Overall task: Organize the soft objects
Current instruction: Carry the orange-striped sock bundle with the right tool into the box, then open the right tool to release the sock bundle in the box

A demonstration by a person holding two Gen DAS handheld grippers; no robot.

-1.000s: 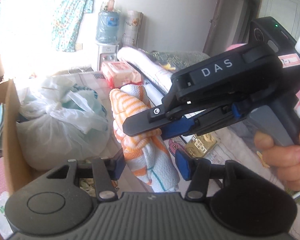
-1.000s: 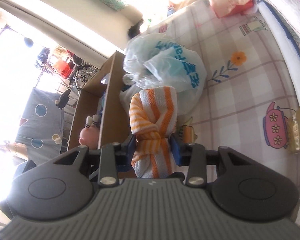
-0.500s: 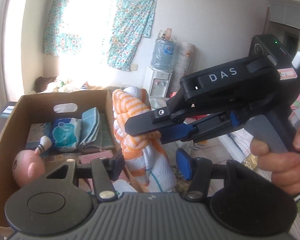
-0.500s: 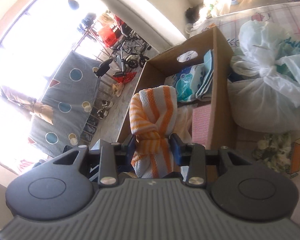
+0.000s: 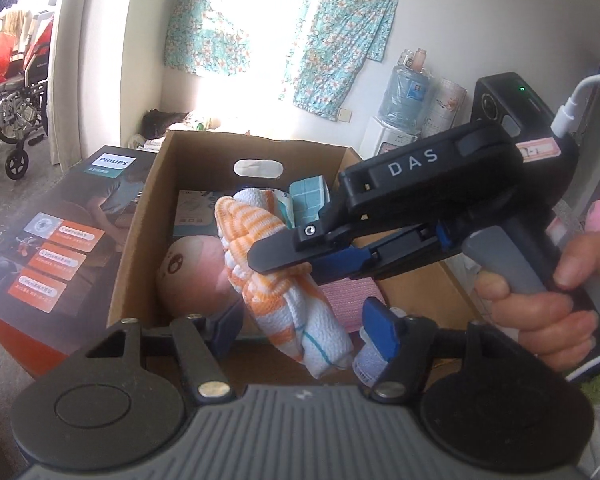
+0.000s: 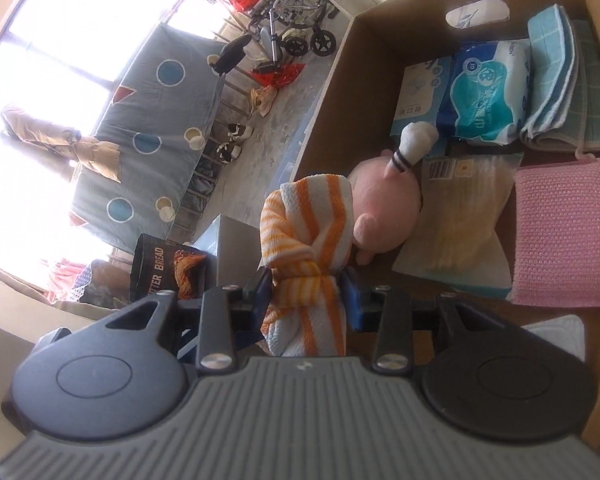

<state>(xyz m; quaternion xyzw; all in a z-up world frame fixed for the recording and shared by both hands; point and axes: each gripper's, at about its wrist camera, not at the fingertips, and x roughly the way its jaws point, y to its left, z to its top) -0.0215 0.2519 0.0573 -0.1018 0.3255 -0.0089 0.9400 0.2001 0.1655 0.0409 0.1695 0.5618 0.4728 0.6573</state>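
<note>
Right hand-held gripper (image 6: pixel 307 294) clenched on the towel (image 6: pixel 306 236), a rolled orange-and-white striped one, pinched at its waist between the blue pads. Left hand-held gripper (image 5: pixel 305 322) released and still spreading, jaws opening with the towel's lower end hanging between them, pads (image 5: pixel 380 326) not pressing on it. Seen from the left wrist, right gripper body marked DAS, gripped by a hand (image 5: pixel 540 300) at the right edge.

Towel up in the air over the near end of the box (image 6: pixel 332 92), an open cardboard one. Just past it inside the box, pink plush (image 6: pixel 384 208), then a pale yellow cloth pack (image 6: pixel 460 232) beside a pink knit cloth (image 6: pixel 564 232). Further back against the far wall, tissue pack (image 6: pixel 488 96), a small blue carton (image 6: pixel 420 92) and folded teal cloths (image 6: pixel 556 76).

Philips carton (image 5: pixel 56 240) right alongside the box. Way back, flowered curtain (image 5: pixel 340 28), water cooler (image 5: pixel 404 96), wheelchair (image 5: pixel 8 120).
</note>
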